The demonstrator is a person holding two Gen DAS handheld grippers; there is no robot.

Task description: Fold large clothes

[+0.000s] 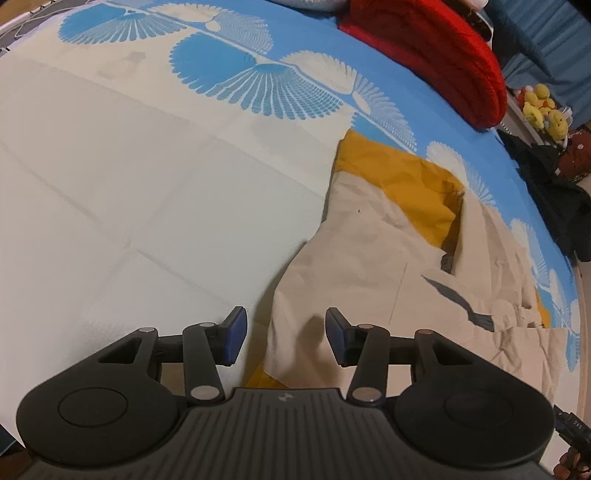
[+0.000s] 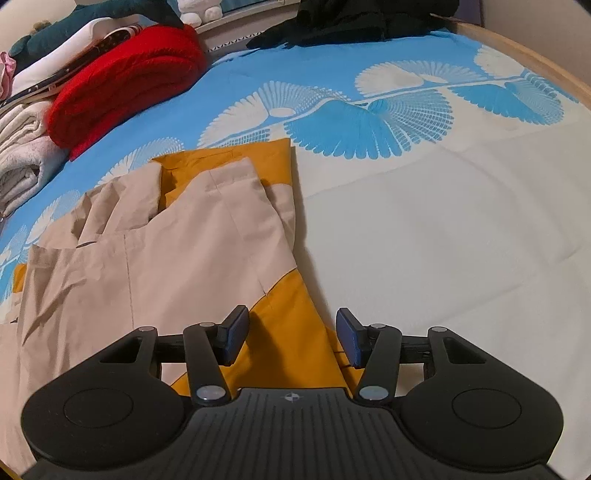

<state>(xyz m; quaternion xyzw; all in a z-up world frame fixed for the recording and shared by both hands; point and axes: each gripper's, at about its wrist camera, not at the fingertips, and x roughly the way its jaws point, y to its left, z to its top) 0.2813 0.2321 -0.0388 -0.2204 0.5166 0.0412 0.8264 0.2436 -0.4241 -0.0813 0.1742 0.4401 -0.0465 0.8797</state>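
A large beige and mustard-yellow garment point(image 1: 369, 240) lies crumpled on the bed. In the right wrist view the garment point(image 2: 184, 240) spreads over the left half of the picture. My left gripper point(image 1: 286, 332) hovers open over the garment's near beige edge, where the cloth meets the sheet. Nothing is pinched between its blue pads point(image 1: 236, 328). My right gripper point(image 2: 293, 332) is over the mustard panel at the garment's right edge. Its jaws are opening; the cloth lies beneath them and the pads point(image 2: 349, 336) do not press on it.
The bed sheet point(image 2: 443, 221) is white with a blue fan pattern. A folded red knit point(image 2: 125, 77) and a stack of folded pale clothes point(image 2: 22, 155) sit at the far side, with black clothing point(image 2: 351, 18) beyond. Plush toys point(image 1: 543, 107) and dark clothes point(image 1: 546, 177) lie off the bed's edge.
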